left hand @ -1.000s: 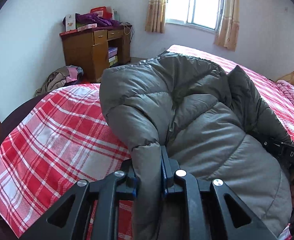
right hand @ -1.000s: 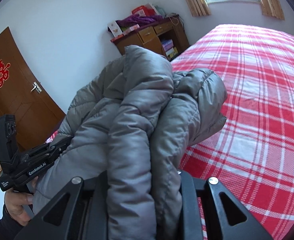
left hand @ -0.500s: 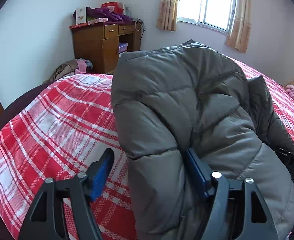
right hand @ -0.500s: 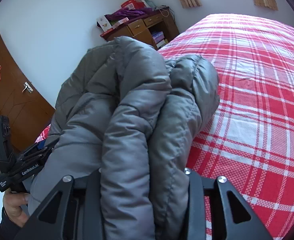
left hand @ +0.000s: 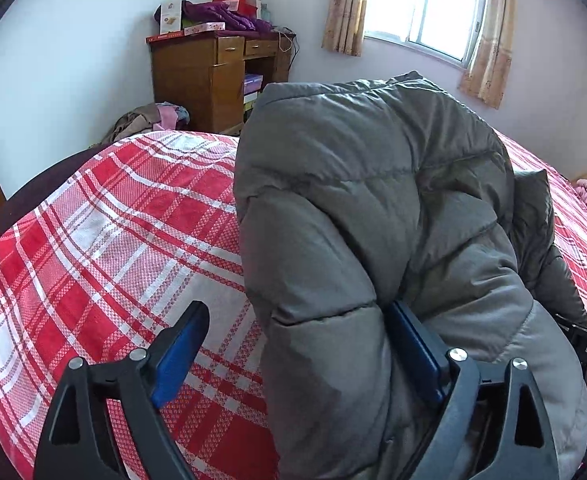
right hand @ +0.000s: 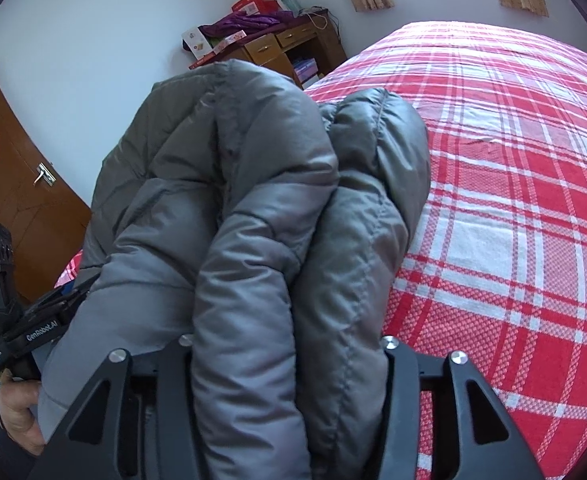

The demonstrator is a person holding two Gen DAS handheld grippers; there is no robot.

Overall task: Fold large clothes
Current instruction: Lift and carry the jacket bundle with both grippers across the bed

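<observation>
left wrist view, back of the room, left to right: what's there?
Pile of clothes on the floor → wooden desk → left curtain → window → right curtain.

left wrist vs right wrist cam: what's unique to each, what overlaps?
Left wrist only: its open left gripper, whose jaws have just been opening, one blue pad clear of the puffy grey down jacket; clothes heap on the floor.
Right wrist only: brown wooden door; the hand holding the left gripper.
Both: jacket, red plaid bedspread, wooden desk, window.
</observation>
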